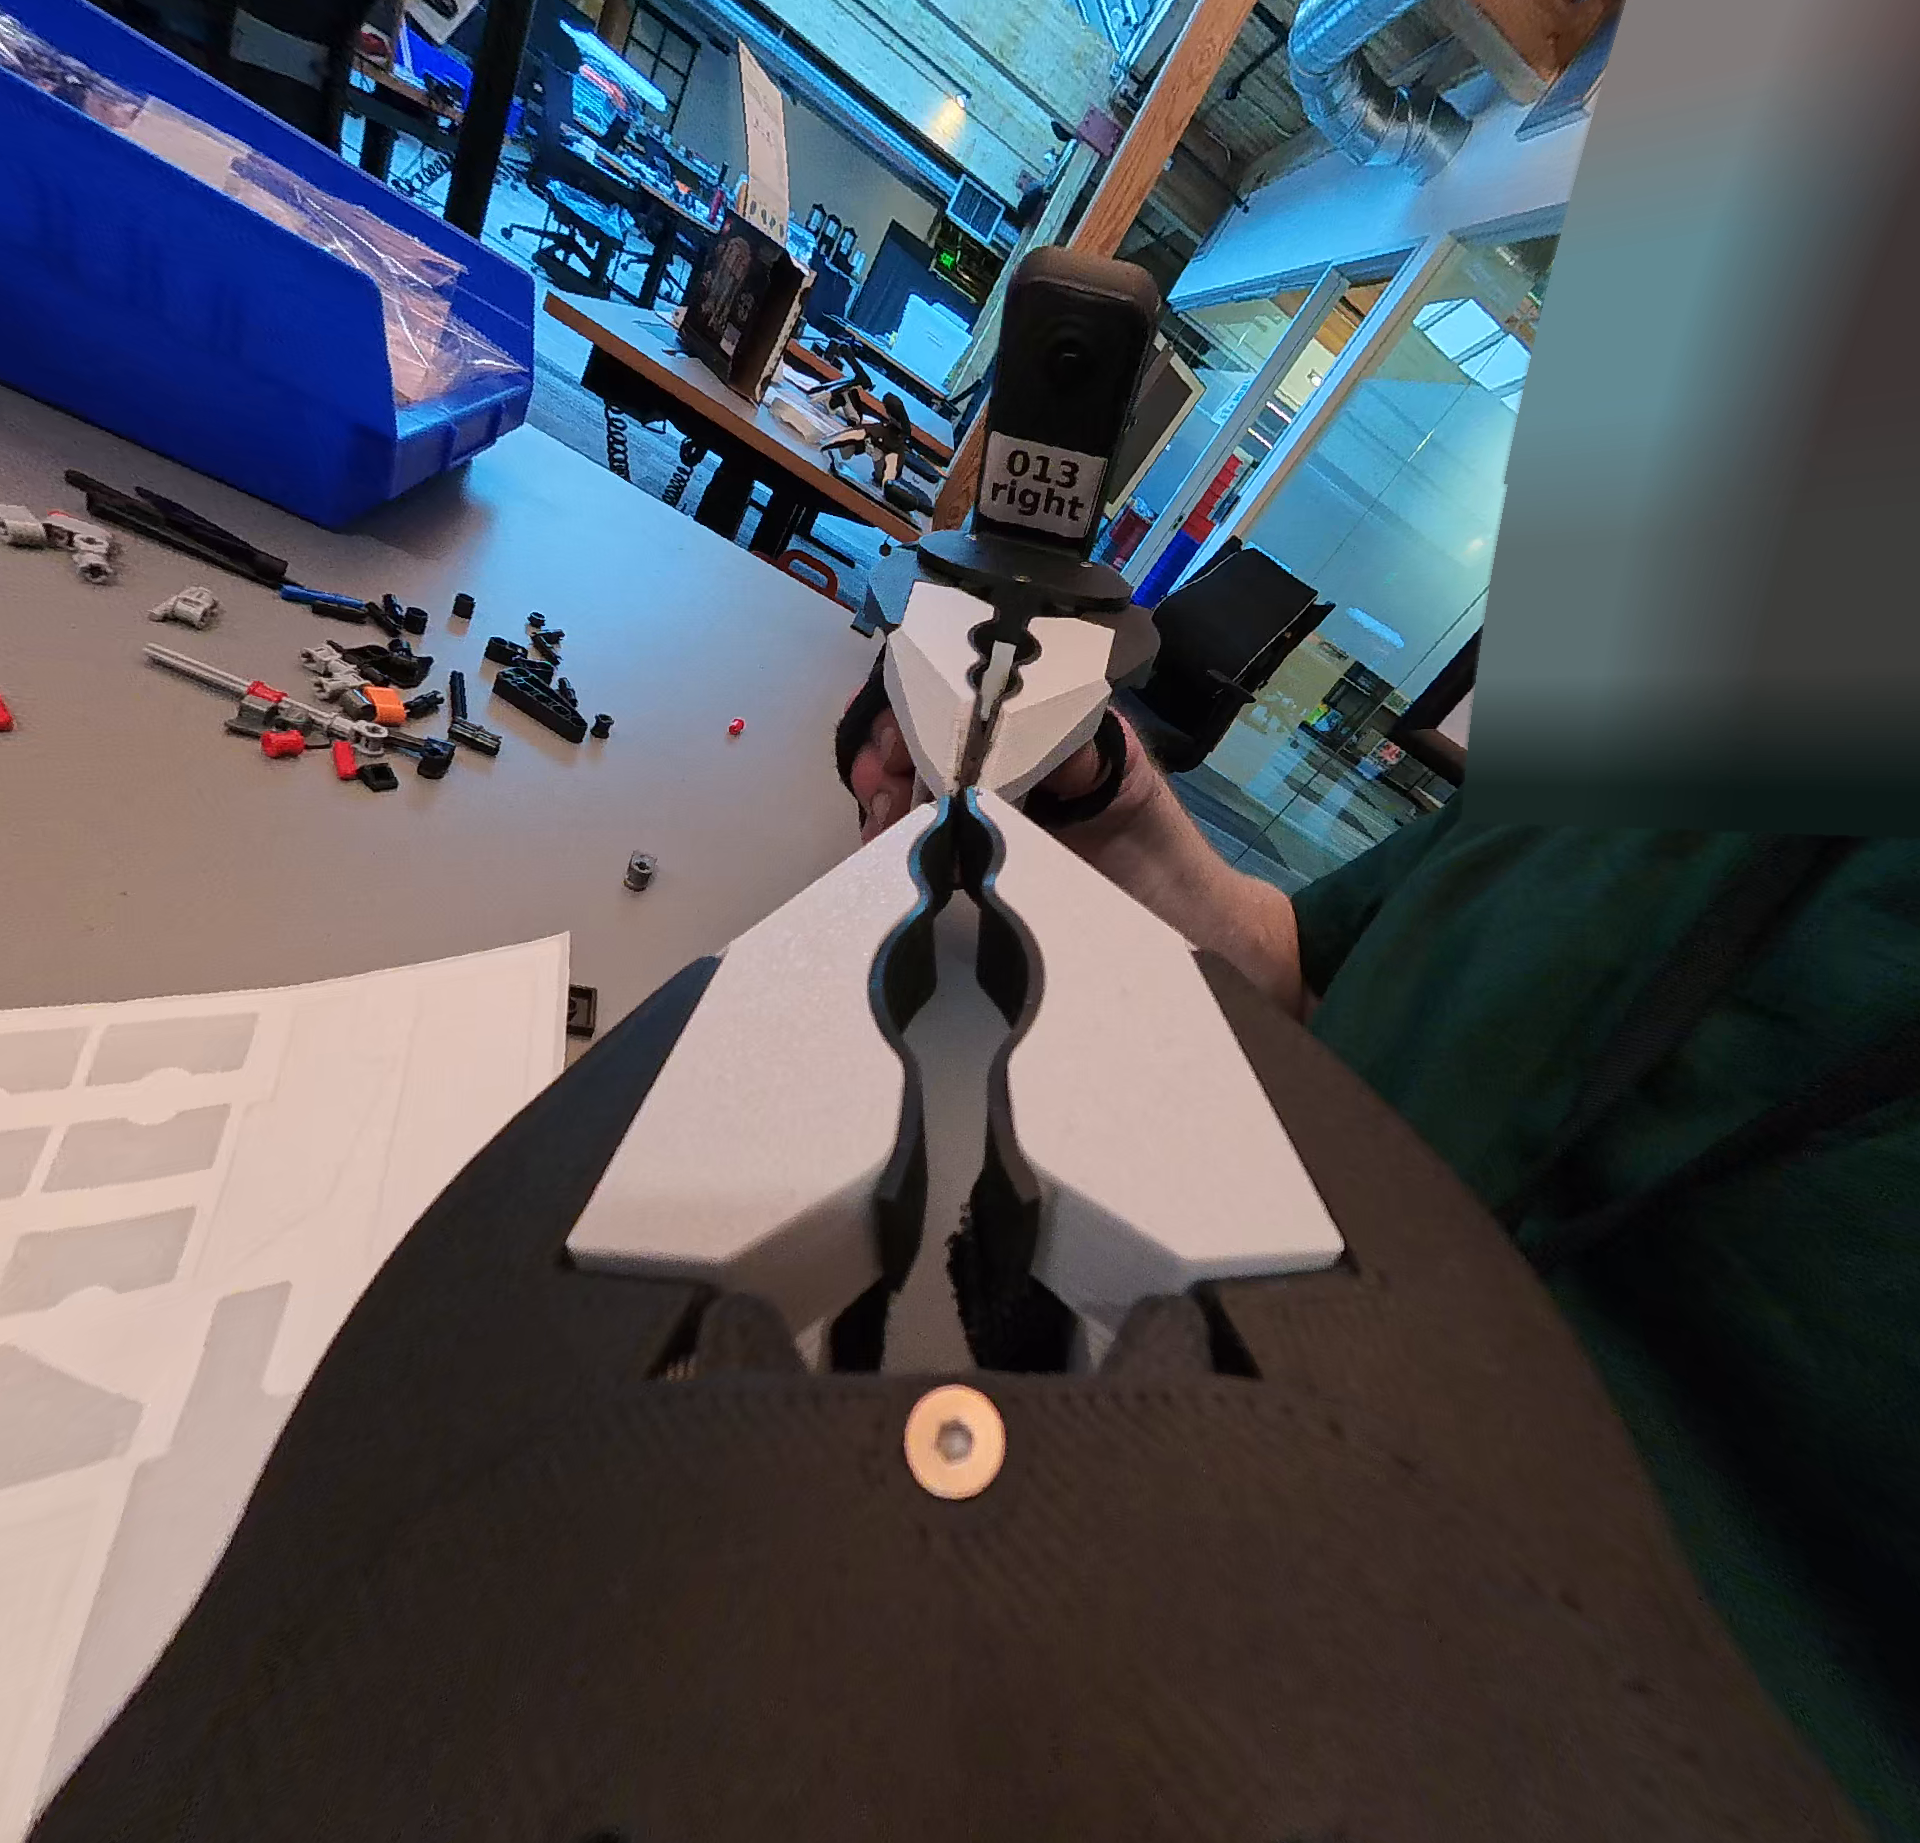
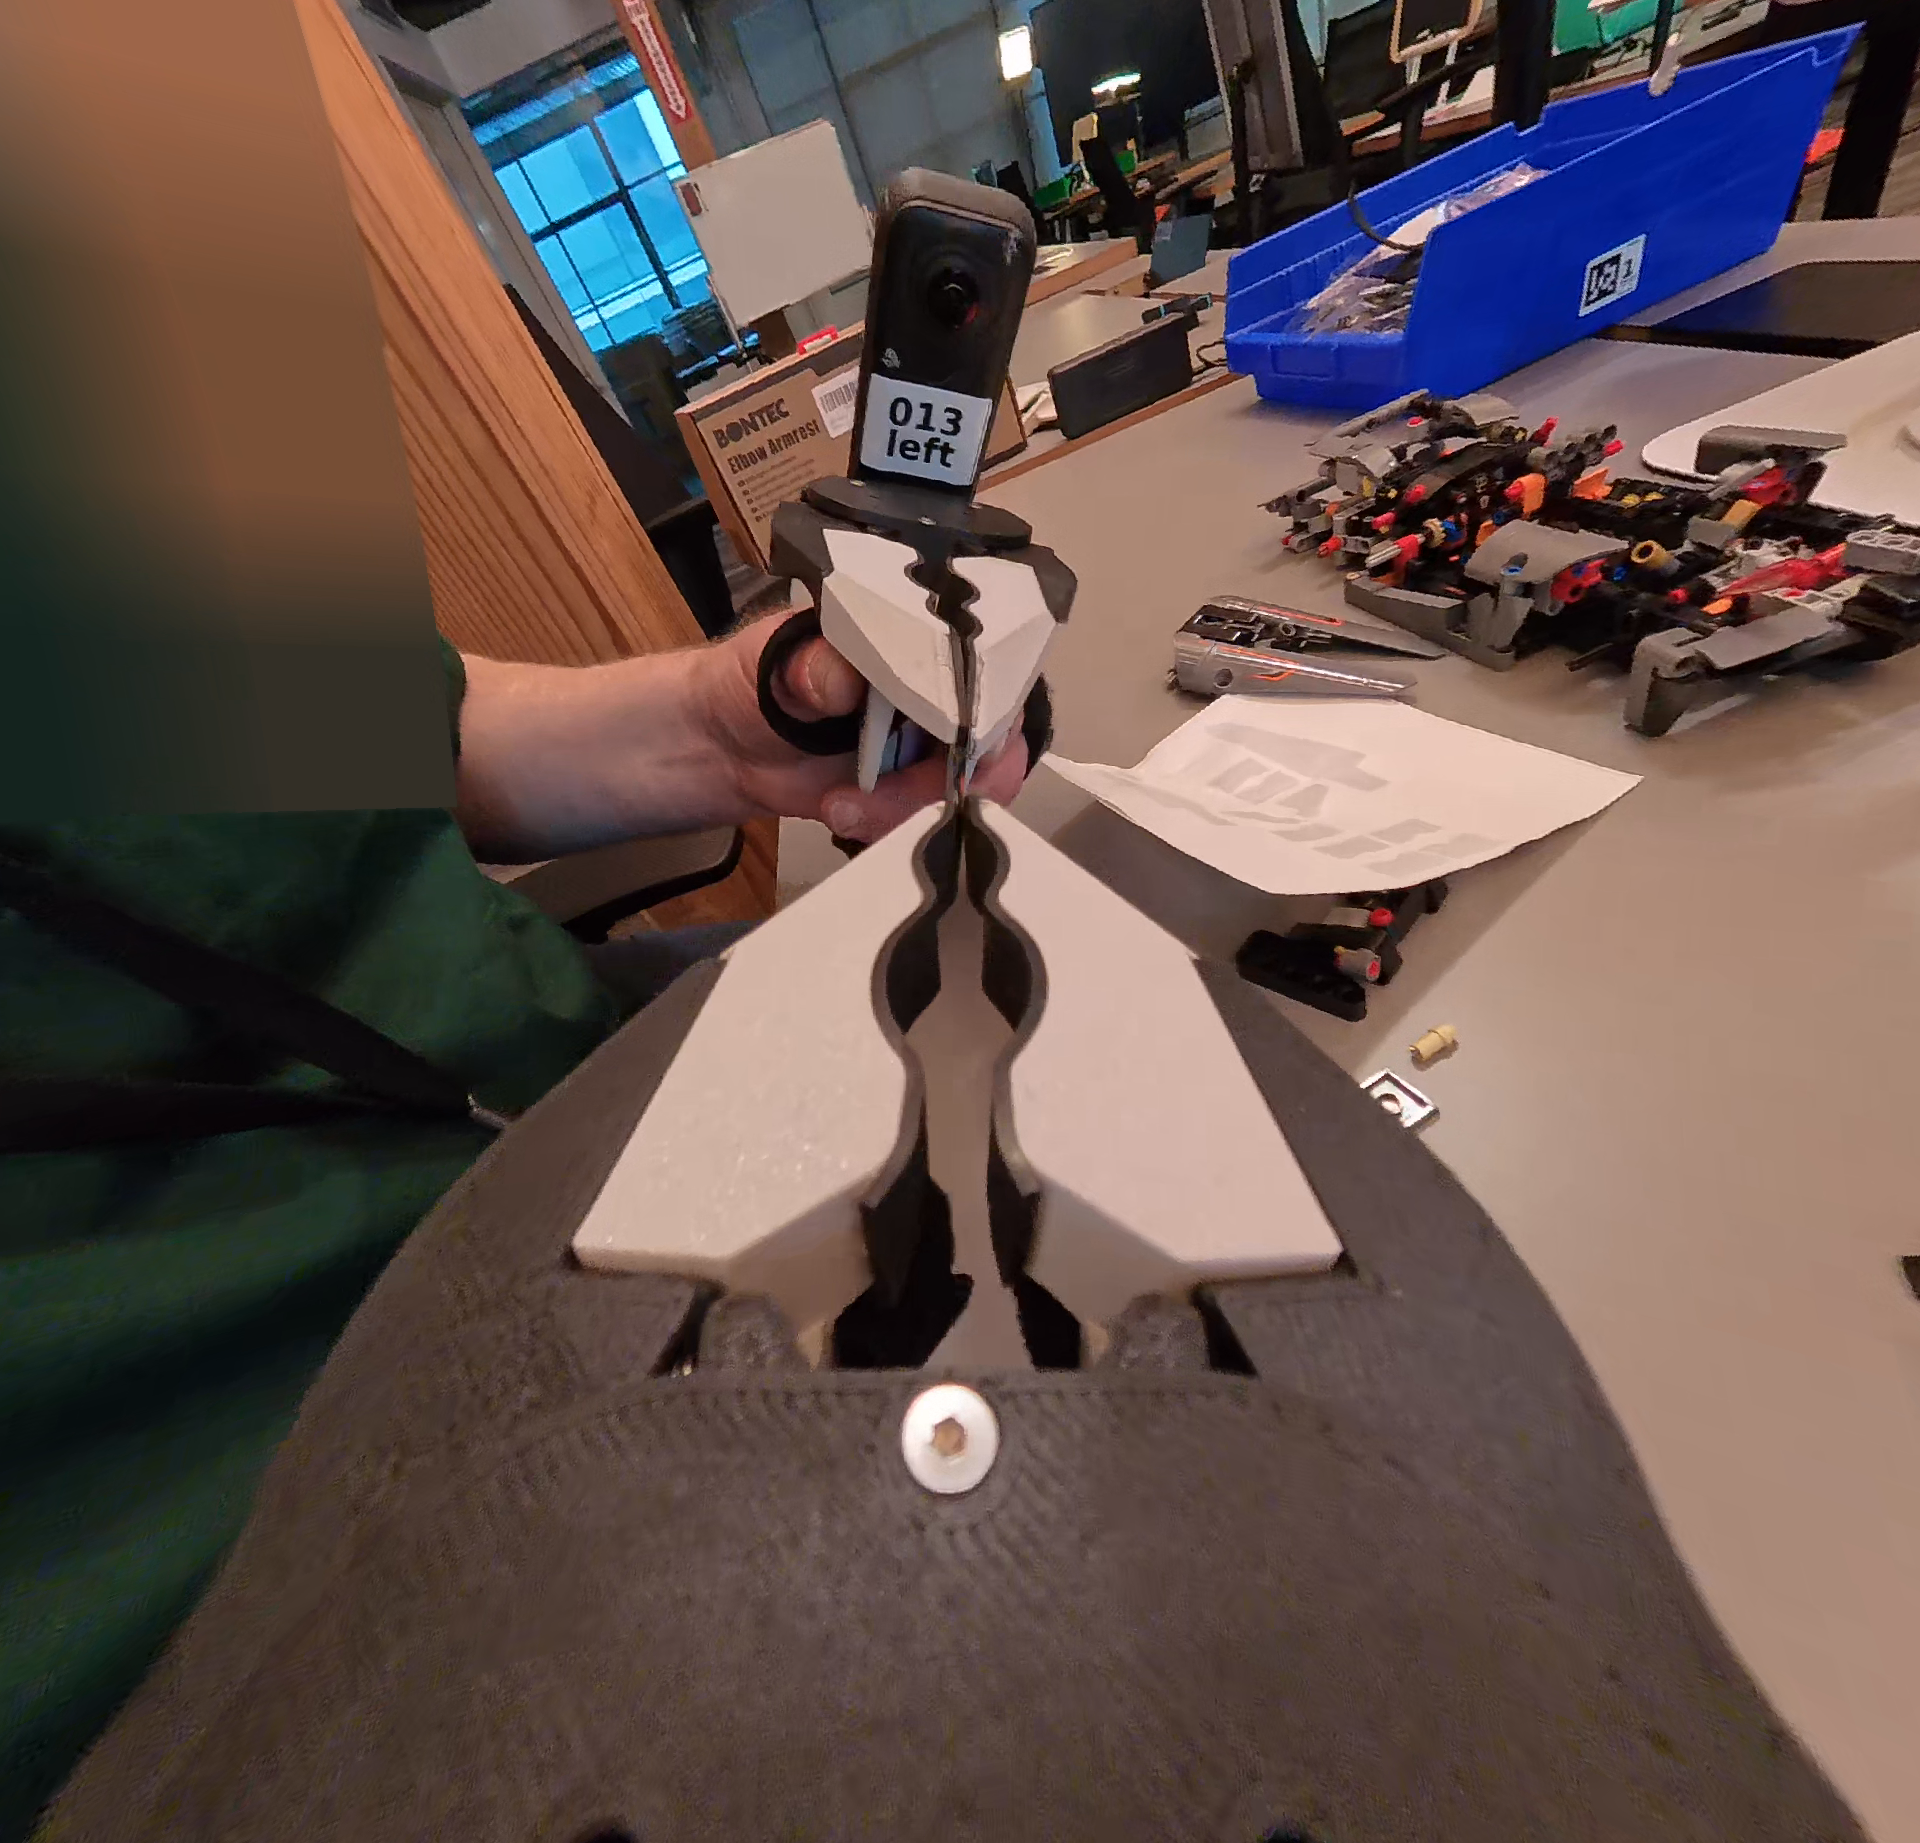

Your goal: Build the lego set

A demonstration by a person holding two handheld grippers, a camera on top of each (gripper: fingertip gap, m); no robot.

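Observation:
My left gripper (image 1: 961,806) and my right gripper (image 1: 971,777) are held up in the air and point at each other, tip to tip. Both are shut. The right wrist view shows the same meeting, with the right gripper (image 2: 956,811) below and the left gripper (image 2: 961,767) above. A thin sliver shows where the tips meet; I cannot tell what it is. Loose Lego parts (image 1: 416,681) lie on the grey table (image 1: 623,588). A partly built Lego car (image 2: 1610,546) lies on the table to the right.
A white sticker sheet (image 2: 1351,796) lies near the table edge and also shows in the left wrist view (image 1: 208,1170). A blue bin (image 1: 260,318) of bagged parts stands behind. A silver panel piece (image 2: 1288,650) and a small black sub-assembly (image 2: 1340,946) lie nearby. A person's green sleeve (image 1: 1610,1066) is close. Both grippers' tips are close together, under 4 cm apart. It is some 25 centimetres from my left tips to the partly built Lego car (image 2: 1610,546).

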